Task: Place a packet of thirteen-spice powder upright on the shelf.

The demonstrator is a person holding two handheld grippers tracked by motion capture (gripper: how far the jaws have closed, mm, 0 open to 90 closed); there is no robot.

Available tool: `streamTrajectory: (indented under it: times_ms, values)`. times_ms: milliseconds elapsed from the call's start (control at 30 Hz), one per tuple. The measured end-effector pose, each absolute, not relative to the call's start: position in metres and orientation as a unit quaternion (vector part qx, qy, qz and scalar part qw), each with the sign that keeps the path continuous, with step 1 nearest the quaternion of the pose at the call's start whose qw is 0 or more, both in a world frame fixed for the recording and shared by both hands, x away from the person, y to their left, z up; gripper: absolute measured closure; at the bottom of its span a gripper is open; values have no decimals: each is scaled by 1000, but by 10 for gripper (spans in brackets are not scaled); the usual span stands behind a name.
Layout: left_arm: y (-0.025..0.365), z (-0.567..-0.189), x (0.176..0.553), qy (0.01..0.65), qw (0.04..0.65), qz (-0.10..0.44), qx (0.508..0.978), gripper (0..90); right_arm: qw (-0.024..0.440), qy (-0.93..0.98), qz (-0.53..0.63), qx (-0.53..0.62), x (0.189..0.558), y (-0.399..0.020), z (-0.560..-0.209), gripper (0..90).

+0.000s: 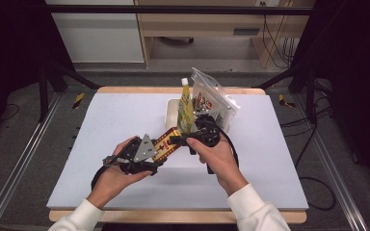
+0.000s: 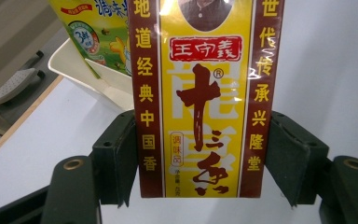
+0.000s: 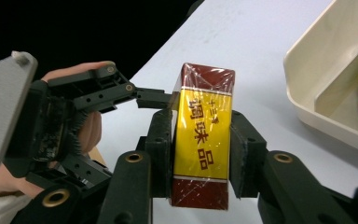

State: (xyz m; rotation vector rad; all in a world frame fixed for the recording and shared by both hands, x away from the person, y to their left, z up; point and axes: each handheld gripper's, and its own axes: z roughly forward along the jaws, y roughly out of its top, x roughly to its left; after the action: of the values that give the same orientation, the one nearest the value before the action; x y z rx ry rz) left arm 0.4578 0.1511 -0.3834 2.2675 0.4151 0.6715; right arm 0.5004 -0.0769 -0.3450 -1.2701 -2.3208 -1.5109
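Seasoning box (image 1: 167, 142), centre of the high view, above the table (image 1: 101, 144): my left gripper (image 1: 147, 153) clamps its broad sides while my right gripper (image 1: 192, 139) closes snugly on its narrow end, apparently a handover toward the tray (image 1: 171, 107).

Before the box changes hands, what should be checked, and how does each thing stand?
1. Left gripper clamped on the box: ok, its pads press both long sides in the left gripper view.
2. Right gripper around the box: ok, jaws flank its narrow faces.
3. Right pads firmly pressing: cannot tell; they sit at the wrapping, but firm pressure is unclear.
4. Box off the table: ok, held in the air between both hands.
5. Room in the tray: cannot tell; a pouch and a bag already stand in it.
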Motion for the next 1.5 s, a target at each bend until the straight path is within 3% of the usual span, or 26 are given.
streamTrajectory:
  times_ms: [200, 333, 667, 1500]
  values:
    - [148, -384, 459, 168, 367, 267, 875, 306, 23, -756, -490, -434, 497, -75, -339, 683]
    - [152, -383, 458, 180, 374, 264, 871, 217, -20, -748, -484, -453, 498, -77, -334, 684]
    - [185, -398, 444, 233, 369, 246, 866, 125, -129, -723, -484, -476, 500, -67, -315, 683]
    - [267, -432, 426, 349, 364, 251, 826, 82, -219, -692, -463, -508, 527, -39, -297, 683]
